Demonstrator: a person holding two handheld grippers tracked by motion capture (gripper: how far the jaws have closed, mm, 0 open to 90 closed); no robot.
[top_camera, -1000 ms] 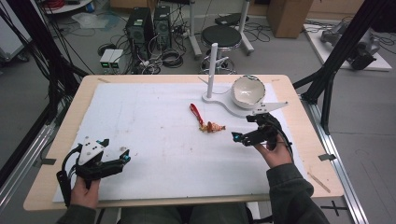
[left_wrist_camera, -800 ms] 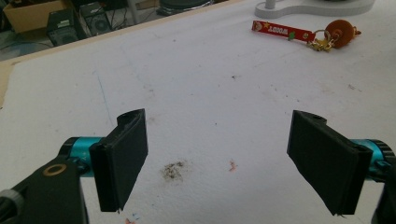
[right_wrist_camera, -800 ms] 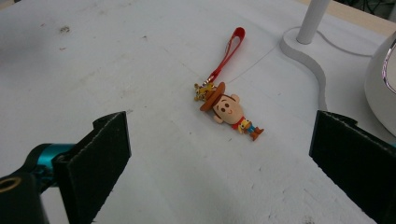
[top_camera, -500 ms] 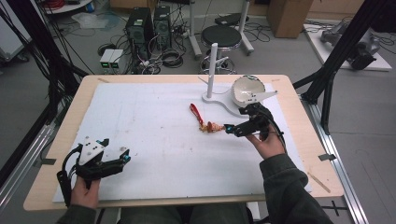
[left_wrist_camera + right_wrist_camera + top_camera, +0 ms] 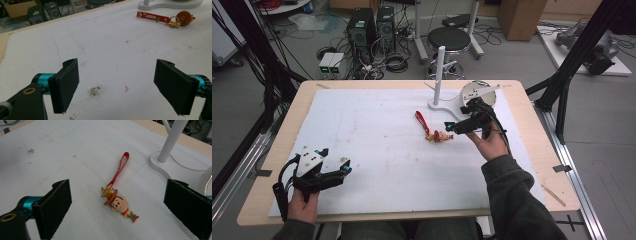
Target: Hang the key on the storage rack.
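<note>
Hovering my right gripper [image 5: 451, 128] just beside the keychain [image 5: 432, 131], on the side away from the strap. Its jaws are wide with nothing between the pads, and they've just been closing a little; in the right gripper view the keychain figure [image 5: 120, 206] lies flat on the mat between and beyond the two black jaws, untouched. That figure has a brown hat and a round face; a gold clasp joins it to the red strap [image 5: 119, 168], which runs away from the figure toward the white stand [image 5: 440, 75].

Landmark is the stand: the keychain lies near its base, on the side toward me. The stand's base [image 5: 162, 165] sits just beyond the strap loop, not touching it. A round white thing [image 5: 477, 91] sits just beside the stand, at the far right of the table [image 5: 282, 130]; can't tell what it is.

My left gripper [image 5: 337, 170] is well apart from the stand, near the table's front left edge, over the white mat [image 5: 377, 150]. Its jaws are wide too, nothing between them, only stained mat below. From the left gripper view the keychain [image 5: 165, 18] lies far off, just in front of the stand base.
</note>
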